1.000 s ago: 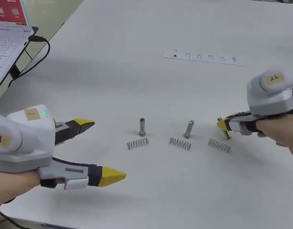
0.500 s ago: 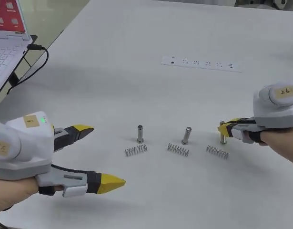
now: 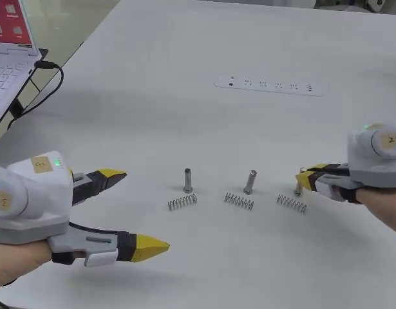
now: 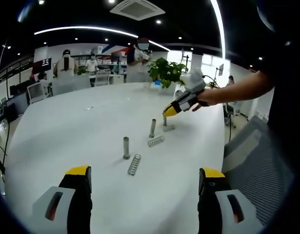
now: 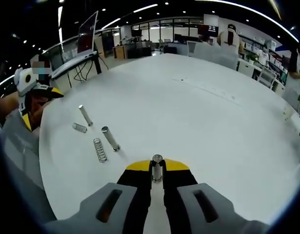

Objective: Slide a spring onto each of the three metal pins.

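Note:
Three short metal pins stand in a row on the white table: left pin (image 3: 187,179), middle pin (image 3: 250,181), right pin (image 3: 299,188). A spring lies in front of each: left spring (image 3: 183,202), middle spring (image 3: 239,201), right spring (image 3: 292,204). My right gripper (image 3: 304,181) is shut on the right pin, whose top shows between the yellow tips (image 5: 157,165). My left gripper (image 3: 136,209) hovers open at the lower left, short of the left pin (image 4: 126,147) and the left spring (image 4: 134,164), with nothing between its fingers.
A white power strip (image 3: 268,85) lies farther back on the table. An open laptop (image 3: 8,45) with a black cable (image 3: 53,74) sits at the far left edge. People and desks stand in the office beyond the table.
The head camera has shifted a little. My right gripper has sunk lower and flatter while staying shut on the right pin. The left gripper stays open in the same place.

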{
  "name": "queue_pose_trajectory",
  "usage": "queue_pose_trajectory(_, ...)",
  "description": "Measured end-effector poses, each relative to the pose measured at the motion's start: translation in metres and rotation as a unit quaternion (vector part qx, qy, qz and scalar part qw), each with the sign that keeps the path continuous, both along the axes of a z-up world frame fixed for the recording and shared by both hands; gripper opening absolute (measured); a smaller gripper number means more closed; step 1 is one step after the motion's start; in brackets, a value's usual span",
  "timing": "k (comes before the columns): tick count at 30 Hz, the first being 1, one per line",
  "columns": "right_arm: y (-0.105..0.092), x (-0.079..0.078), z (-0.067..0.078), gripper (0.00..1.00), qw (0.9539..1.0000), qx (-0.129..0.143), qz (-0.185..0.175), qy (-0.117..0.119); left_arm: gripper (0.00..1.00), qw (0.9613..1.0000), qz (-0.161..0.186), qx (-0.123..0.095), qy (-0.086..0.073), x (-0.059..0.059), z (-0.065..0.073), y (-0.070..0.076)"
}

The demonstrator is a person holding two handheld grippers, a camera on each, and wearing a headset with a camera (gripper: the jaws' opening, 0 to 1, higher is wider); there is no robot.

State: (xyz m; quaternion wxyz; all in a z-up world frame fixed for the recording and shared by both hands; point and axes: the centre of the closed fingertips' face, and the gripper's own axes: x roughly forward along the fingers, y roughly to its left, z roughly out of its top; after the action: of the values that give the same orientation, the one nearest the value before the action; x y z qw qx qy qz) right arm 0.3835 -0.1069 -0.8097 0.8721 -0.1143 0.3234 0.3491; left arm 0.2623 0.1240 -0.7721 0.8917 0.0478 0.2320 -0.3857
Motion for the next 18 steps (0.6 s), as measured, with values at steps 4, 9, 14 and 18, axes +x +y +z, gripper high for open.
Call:
queue_pose_trajectory(4,-0.0010,-0.0034,0.0007,0.06,0.9999,0.003,0.003,-0.010,0.88,1.0000,0.000,0.001,0.000,-0.0001,-0.0002,0.0009)
queue_pose_trajectory(9,-0.0010,-0.0047,0.0007,0.06,0.9999,0.000,0.006,-0.012,0.88,1.0000,-0.001,0.001,0.000,-0.0005,0.0007,-0.0015)
queue_pose_trajectory(14,0.0006,-0.0060,0.0023,0.08,0.9998,0.005,0.009,-0.014,0.88,1.0000,-0.004,0.001,0.000,-0.0012,0.0010,-0.0043)
queue_pose_trajectory(18,0.0017,-0.0066,0.0026,0.11,0.9998,0.002,0.014,-0.013,0.88,1.0000,-0.005,0.000,-0.001,-0.0020,0.0020,-0.0055)
